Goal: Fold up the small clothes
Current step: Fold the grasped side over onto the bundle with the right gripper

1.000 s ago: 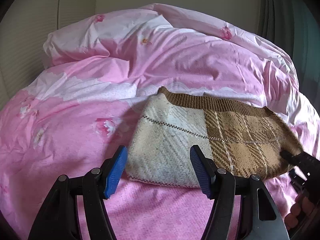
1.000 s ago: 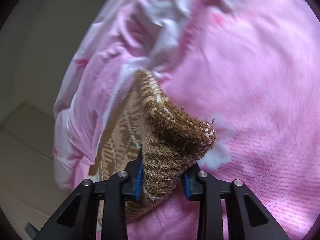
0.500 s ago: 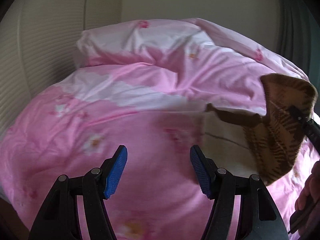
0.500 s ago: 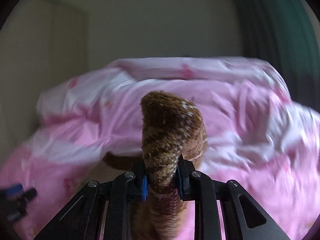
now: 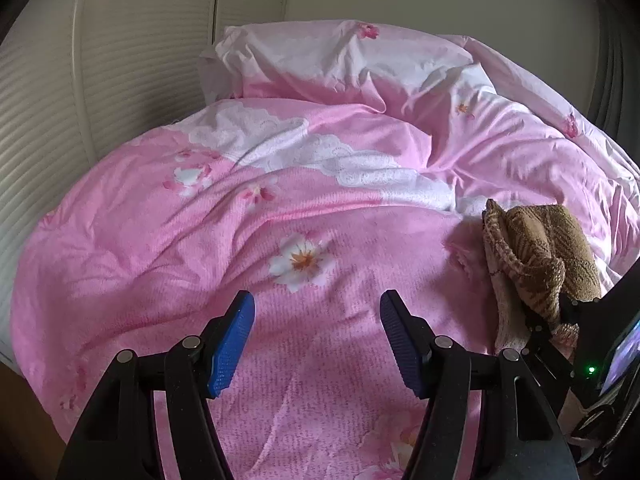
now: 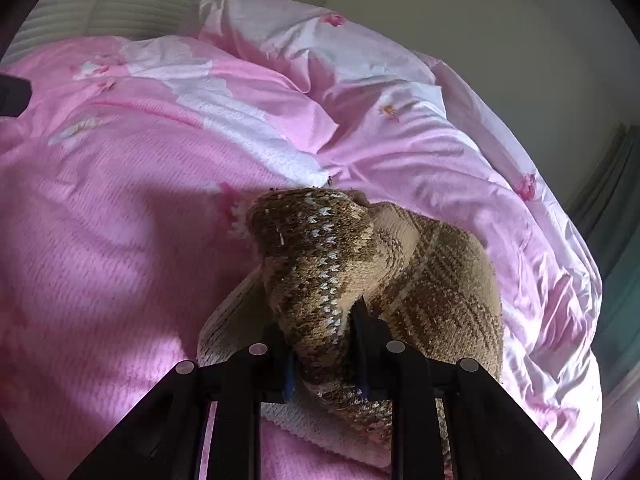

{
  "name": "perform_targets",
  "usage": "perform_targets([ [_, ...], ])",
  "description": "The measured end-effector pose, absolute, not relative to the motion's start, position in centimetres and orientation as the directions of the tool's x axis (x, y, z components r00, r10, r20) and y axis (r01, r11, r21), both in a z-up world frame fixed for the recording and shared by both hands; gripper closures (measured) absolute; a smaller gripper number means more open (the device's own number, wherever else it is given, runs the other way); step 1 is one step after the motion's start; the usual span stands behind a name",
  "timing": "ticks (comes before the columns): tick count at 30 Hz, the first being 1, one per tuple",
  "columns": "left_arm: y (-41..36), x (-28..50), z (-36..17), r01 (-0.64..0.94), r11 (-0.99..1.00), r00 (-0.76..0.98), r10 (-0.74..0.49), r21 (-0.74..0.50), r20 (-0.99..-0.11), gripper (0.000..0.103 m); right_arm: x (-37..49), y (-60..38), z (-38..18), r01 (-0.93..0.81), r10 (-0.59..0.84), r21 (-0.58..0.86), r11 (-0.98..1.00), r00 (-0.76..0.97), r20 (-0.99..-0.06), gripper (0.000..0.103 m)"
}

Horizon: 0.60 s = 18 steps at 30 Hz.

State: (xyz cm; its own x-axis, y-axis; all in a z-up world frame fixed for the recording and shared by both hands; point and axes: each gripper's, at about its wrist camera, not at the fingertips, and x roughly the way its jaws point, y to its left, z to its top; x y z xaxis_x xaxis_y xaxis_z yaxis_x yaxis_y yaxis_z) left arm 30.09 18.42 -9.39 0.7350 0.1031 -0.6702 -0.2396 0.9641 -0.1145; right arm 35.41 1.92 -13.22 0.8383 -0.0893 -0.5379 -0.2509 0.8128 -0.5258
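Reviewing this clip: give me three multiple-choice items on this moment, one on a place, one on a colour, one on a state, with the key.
1. Where does the knitted garment sit in the left wrist view?
A. at the right edge
B. centre
C. on the pillow

2. What colour are the pads of the left gripper?
A. red
B. blue
C. green

3. What is the state of the right gripper?
A. wide open, empty
B. lying on the duvet
C. gripping knit fabric

Key: A, the brown knit hangs by the right rim; B, both pads show blue above the pink duvet; C, a bunch of fabric fills the gap between the fingers, though the jaws are easing open.
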Motion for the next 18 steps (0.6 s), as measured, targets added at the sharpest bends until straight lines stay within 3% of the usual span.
perform_targets([
  [2, 17.9, 30.2, -9.1, -0.224, 0.967, 0.738, 0.087, -0.122, -0.669, 0.039, 35.0, 1.6, -12.7, -0.248, -0.078, -0.513, 0.822, 0.844, -0.531, 0.071],
  [4, 17.2, 30.4, -8.5, -0.197, 0.972, 0.747, 0.065, -0.127, -0.662, 0.039, 34.5, 1.2, -11.8, -0.258, -0.044, -0.483, 0.837, 0.848, -0.529, 0.052],
  [5, 16.8, 30.4, -8.0, -0.182, 0.975, 0.753, 0.055, -0.128, -0.655, 0.039, 34.2, 1.2, -11.3, -0.273, -0.010, -0.460, 0.845, 0.852, -0.523, 0.049],
  [10, 14.2, 31.1, -5.3, -0.105, 0.988, 0.780, 0.014, -0.109, -0.625, 0.039, 30.8, 0.3, -8.7, -0.281, 0.065, -0.425, 0.860, 0.888, -0.455, 0.049],
  [15, 9.7, 33.4, -2.8, 0.065, 0.988, 0.782, -0.139, -0.141, -0.607, 0.041, 28.8, -5.1, -6.3, -0.245, 0.121, -0.227, 0.942, 0.884, -0.452, 0.049],
  [18, 5.4, 35.6, -2.1, 0.207, 0.969, 0.747, -0.244, -0.132, -0.618, 0.049, 29.0, -9.8, -6.0, -0.183, 0.117, -0.092, 0.979, 0.868, -0.482, 0.049],
])
